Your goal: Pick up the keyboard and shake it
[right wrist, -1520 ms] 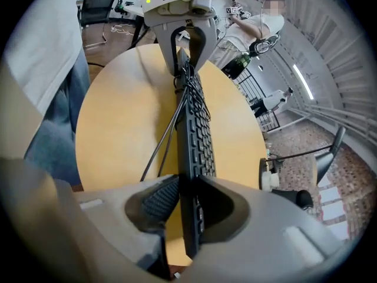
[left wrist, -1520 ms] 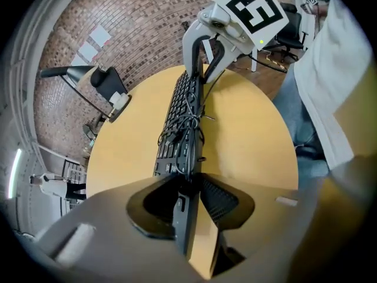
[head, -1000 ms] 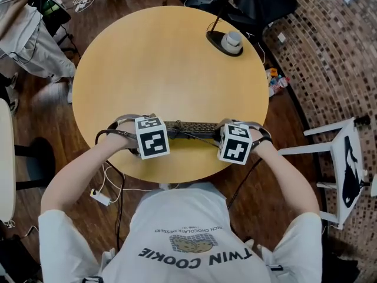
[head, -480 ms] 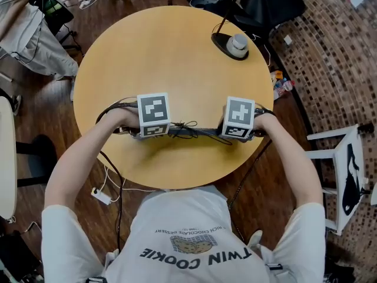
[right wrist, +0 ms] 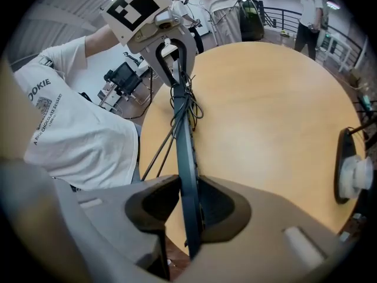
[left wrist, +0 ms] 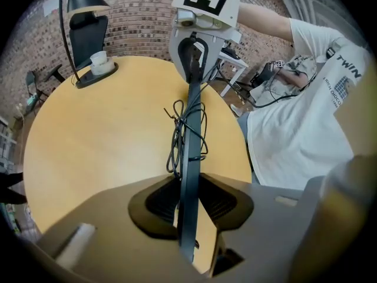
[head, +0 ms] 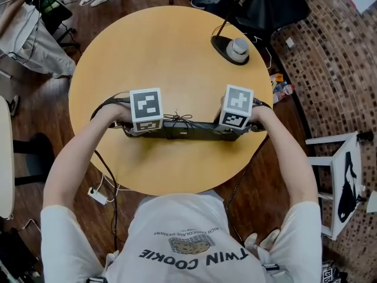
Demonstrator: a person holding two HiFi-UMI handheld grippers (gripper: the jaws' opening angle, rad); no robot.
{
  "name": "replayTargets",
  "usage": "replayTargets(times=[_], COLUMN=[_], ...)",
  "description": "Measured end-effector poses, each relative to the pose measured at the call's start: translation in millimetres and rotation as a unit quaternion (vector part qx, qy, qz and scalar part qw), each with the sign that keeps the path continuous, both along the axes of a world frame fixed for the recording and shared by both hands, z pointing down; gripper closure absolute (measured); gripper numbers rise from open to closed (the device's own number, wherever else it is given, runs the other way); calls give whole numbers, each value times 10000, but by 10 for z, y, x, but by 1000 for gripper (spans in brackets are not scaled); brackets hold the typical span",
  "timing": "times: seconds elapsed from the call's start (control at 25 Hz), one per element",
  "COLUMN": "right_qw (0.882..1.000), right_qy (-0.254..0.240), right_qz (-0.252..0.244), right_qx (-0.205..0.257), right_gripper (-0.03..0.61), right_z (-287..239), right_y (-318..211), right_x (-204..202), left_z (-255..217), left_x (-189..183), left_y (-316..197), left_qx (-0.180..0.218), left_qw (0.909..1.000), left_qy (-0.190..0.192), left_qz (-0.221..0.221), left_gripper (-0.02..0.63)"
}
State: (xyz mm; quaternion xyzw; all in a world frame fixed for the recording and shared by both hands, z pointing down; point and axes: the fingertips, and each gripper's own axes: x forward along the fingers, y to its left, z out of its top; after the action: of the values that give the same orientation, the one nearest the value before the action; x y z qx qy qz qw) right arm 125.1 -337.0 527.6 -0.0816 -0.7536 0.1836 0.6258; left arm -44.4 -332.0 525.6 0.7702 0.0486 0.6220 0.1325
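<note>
A thin dark keyboard [head: 188, 130] hangs above the round wooden table [head: 165, 52], turned on edge, underside toward me. Its cable [head: 178, 119] is bundled at the middle. My left gripper [head: 134, 128] grips the keyboard's left end, and its jaws are closing a little with the edge between the pads. My right gripper [head: 235, 128] is shut on the right end. In the left gripper view the keyboard [left wrist: 189, 152] runs straight out from the left gripper [left wrist: 188, 202] to the other gripper. The right gripper view shows the keyboard [right wrist: 186, 140] clamped in the right gripper [right wrist: 189, 208].
A black lamp base [head: 231, 49] with a white knob stands at the table's far right edge. A white chair [head: 344, 175] is on the right, beside a brick-pattern floor. Cords and a power strip [head: 95, 194] lie on the floor by my left arm.
Both grippers have carried the keyboard up and away from the table's near edge. It has tipped from lying flat to standing on edge.
</note>
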Motion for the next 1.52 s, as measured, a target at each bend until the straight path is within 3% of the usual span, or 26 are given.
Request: replayTargets(times=[0.12,0.4,0.6,0.96,1.16,1.2,1.24,1.28,1.52], right_qw=[9999,9983,9968,9902,9884,9884,9886,9885,9910], right_qy=[-75,-221,-211,-189,-258,-257,-261,-286,-299], right_qz=[21,70,206,580,805,863,923,987,1185], right_qx=[-84,-541,-741,-1253,-1264,-1221,-1163,-1109,-540], right_gripper=[476,471,471,467,465,465,468,485,486], right_z=[45,153,323,570,713,747,779,802,819], right_y=[-140,-463,-758,-925,-999,-1014,-1025,-1032,-1015], right_x=[-8,-31,-56,-58,-78,-87,-97,-113,-171], left_z=[48,143,304,529,677,709,732,748,750], left_x=[-10,3,2,-47,-83,-94,-101,-102,-110], left_y=[-131,-409,-684,-853,-917,-946,-973,-989,-952], left_qx=[132,-106,-31,-527,-489,-399,-298,-224,117], left_qw=[9999,9998,10000,9982,9981,9984,9987,9988,9989], left_qy=[-47,115,37,-64,-201,-242,-271,-285,-226], left_qz=[-28,-157,16,-290,-322,-321,-326,-332,-401], left_gripper=[502,492,488,476,477,503,595,607,607])
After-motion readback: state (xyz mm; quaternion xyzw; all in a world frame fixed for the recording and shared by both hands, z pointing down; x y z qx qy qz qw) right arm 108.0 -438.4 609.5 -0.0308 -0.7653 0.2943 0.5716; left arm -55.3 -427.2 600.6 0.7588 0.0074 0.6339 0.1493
